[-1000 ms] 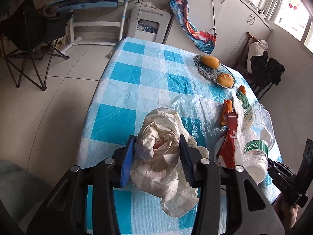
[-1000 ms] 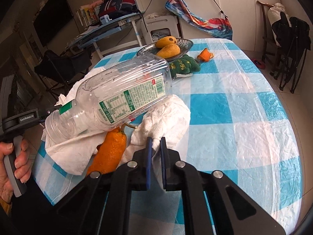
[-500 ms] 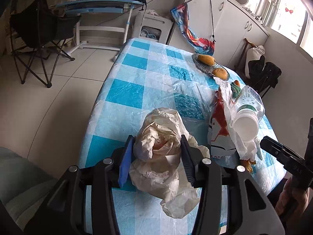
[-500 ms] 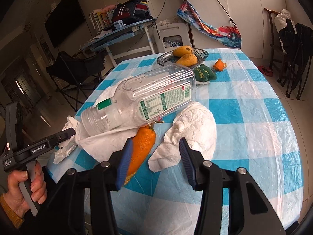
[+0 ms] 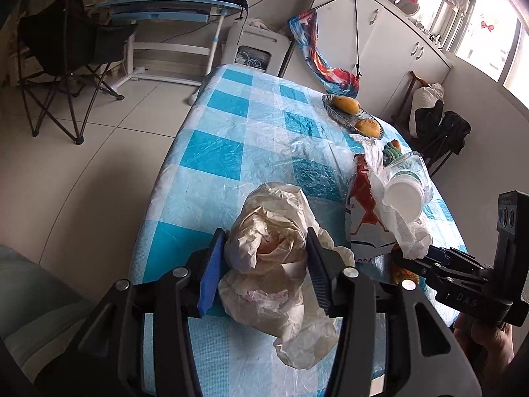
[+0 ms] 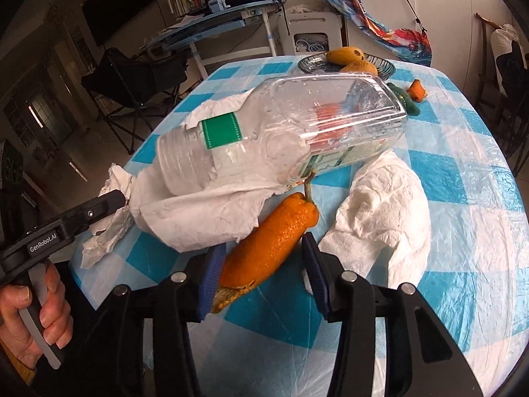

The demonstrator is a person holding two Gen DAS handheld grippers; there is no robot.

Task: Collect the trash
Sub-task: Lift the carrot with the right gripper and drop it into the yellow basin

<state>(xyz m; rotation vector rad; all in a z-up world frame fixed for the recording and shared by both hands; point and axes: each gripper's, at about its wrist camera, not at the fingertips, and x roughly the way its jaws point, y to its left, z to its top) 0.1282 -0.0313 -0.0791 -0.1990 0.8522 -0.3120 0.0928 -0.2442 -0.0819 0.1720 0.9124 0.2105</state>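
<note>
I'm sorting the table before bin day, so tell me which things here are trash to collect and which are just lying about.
Trash to collect:
crumpled wrapper
plastic bottle
orange peel
paper towel
snack packet

Just lying about:
fruit dish with mangoes
green toy
folding chair
desk

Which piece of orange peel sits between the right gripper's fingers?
The long peel with the stem, lying beside the white paper towel, is framed by the open right gripper. The small peel lies far off near the fruit dish.
</note>
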